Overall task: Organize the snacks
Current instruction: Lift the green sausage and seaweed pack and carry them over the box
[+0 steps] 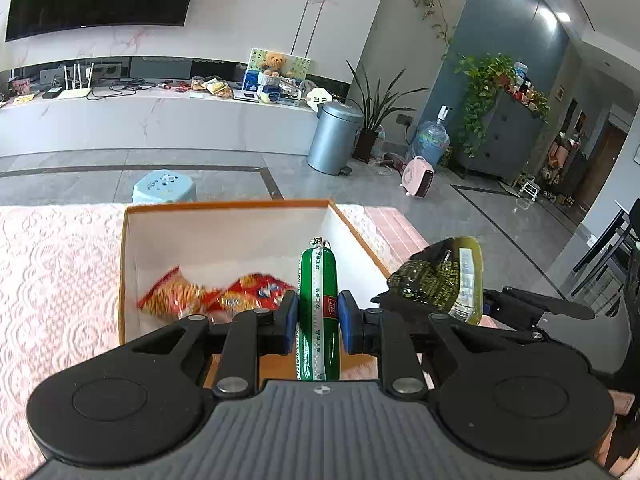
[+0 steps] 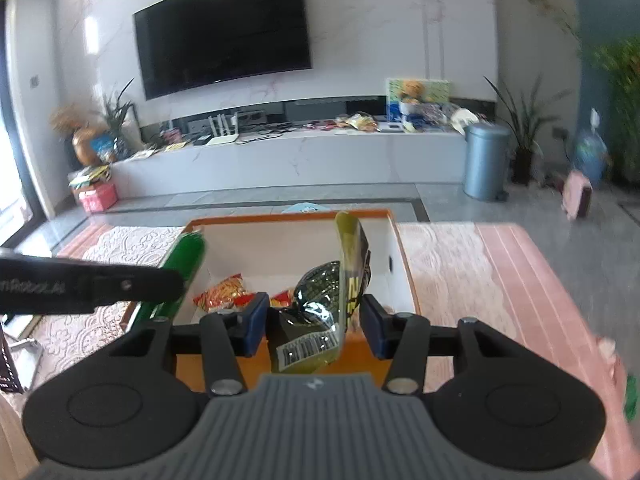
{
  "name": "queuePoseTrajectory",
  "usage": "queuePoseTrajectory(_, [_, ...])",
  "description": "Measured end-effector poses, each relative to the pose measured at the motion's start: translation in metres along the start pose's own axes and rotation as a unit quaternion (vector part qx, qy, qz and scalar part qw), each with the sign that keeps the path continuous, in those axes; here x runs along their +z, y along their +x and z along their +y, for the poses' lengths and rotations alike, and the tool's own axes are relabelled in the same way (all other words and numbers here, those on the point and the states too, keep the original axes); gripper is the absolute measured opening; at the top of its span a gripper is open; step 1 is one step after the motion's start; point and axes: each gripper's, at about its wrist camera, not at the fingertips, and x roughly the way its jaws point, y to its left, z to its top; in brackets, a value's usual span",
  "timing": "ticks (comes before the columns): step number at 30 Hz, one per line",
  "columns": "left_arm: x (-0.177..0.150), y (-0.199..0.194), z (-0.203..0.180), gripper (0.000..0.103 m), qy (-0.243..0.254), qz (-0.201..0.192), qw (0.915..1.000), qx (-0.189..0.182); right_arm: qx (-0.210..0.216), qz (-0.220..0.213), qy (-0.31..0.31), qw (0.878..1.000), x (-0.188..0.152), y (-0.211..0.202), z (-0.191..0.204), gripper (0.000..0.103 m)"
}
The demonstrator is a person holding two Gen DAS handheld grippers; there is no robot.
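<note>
My left gripper (image 1: 318, 316) is shut on a green sausage stick (image 1: 318, 304) and holds it upright over the near right part of the orange box (image 1: 224, 205), which is white inside. Red snack packets (image 1: 216, 294) lie in the box. My right gripper (image 2: 312, 318) has its blue pads apart around a dark green and yellow snack pouch (image 2: 320, 312) over the box's near edge (image 2: 280, 216); the pouch seems to touch neither pad. The pouch also shows in the left wrist view (image 1: 440, 280), and the sausage in the right wrist view (image 2: 184, 260).
The box stands on a pink table with a white lace cloth (image 1: 52, 272). A blue stool (image 1: 164, 186) stands on the floor beyond the table. A grey bin (image 1: 334, 138) and a TV shelf (image 1: 160, 116) are further back. A pink heater (image 1: 418, 178) sits on the floor.
</note>
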Motion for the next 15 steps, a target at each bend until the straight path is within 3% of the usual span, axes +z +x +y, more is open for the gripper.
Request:
queuePoseTrajectory(6, [0.015,0.029,0.011,0.023,-0.003,0.017,0.9997,0.017,-0.009,0.021,-0.054,0.998,0.026,0.035,0.005,0.048])
queuePoseTrajectory(15, [0.022,0.079,0.033,0.023,-0.004,0.063,0.9972,0.040,-0.019,0.095,-0.096,0.991,0.039,0.110,0.001,0.048])
